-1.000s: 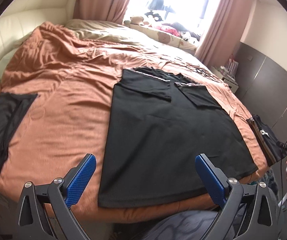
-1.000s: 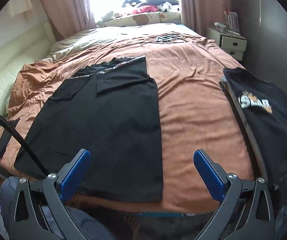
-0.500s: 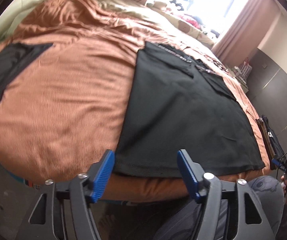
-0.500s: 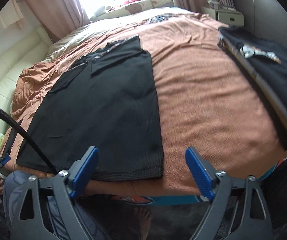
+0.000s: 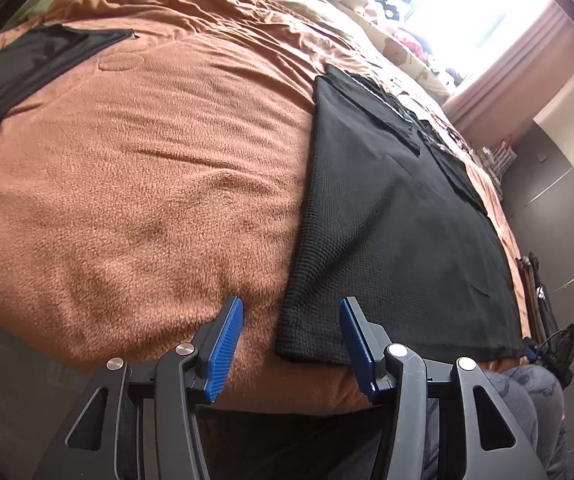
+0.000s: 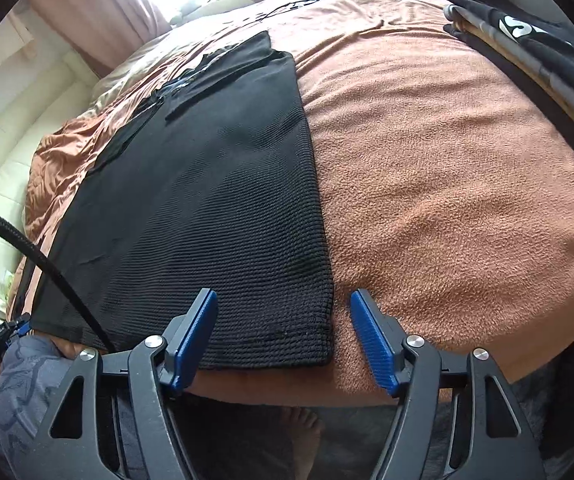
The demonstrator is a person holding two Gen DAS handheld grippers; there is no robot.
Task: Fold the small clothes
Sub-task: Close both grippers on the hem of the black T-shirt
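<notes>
A black knit shirt (image 5: 399, 232) lies flat on the orange blanket (image 5: 147, 184), with its sleeves folded in at the far end. My left gripper (image 5: 291, 302) hovers at the bed's near edge. Its jaws are closing, with the shirt's near left hem corner (image 5: 291, 344) between the blue pads (image 5: 227, 340), which do not press on it. In the right wrist view the same shirt (image 6: 215, 200) fills the left half. My right gripper (image 6: 283, 294) straddles its near right hem corner (image 6: 319, 344). Its jaws are closing too, and the pads (image 6: 371, 340) stand clear of the cloth.
Another black garment (image 5: 27, 64) lies at the blanket's far left. A folded black garment with a white print (image 6: 527, 40) sits at the right edge. A person's knee in patterned trousers (image 6: 23, 368), a bare foot (image 6: 299, 420) and a black cable (image 6: 47, 264) are below the bed edge.
Both grippers have come down and in toward the bed's near edge. Their jaws have narrowed from wide open and now frame the shirt's two near hem corners.
</notes>
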